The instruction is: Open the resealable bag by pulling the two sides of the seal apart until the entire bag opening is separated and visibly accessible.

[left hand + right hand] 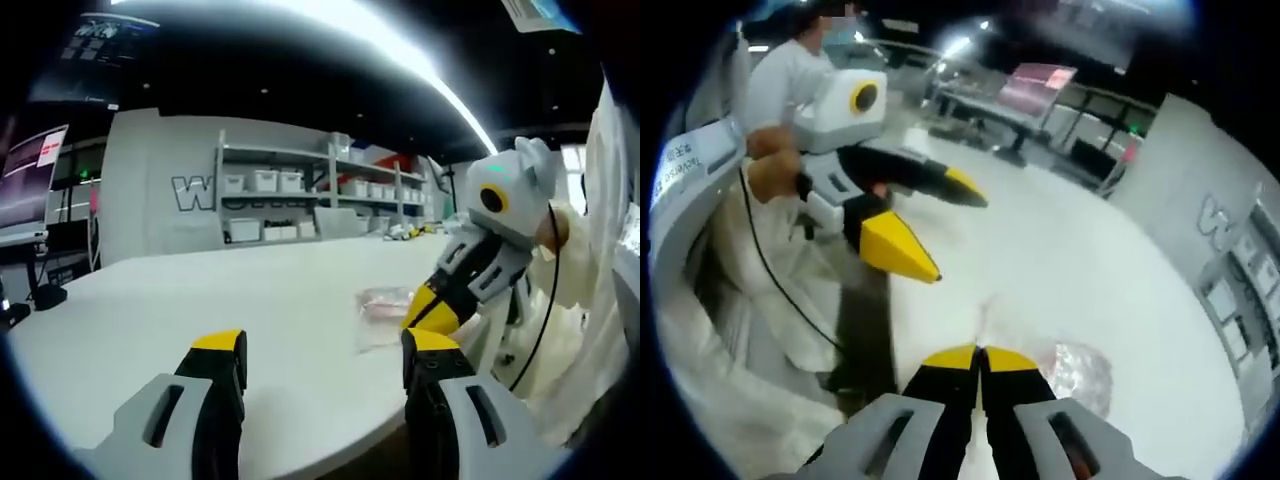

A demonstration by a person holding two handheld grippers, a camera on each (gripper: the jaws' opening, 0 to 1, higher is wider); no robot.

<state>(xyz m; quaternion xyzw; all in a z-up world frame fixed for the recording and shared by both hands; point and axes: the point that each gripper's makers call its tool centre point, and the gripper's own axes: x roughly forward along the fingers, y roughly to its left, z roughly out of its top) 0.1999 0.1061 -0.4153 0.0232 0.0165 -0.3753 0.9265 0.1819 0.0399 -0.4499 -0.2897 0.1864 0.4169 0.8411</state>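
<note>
Bag (383, 312) lower right on table (250, 300) | my right gripper (980, 352) pinched on its edge | left gripper (325, 350) agape, empty

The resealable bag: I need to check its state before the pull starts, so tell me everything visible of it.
The clear, crinkled plastic resealable bag lies flat on the white table near its edge, with something pinkish showing inside. The right tool, jaws closed, appears to pinch its near edge; whether the seal has parted cannot be told. The left tool is open and apart from it.
</note>
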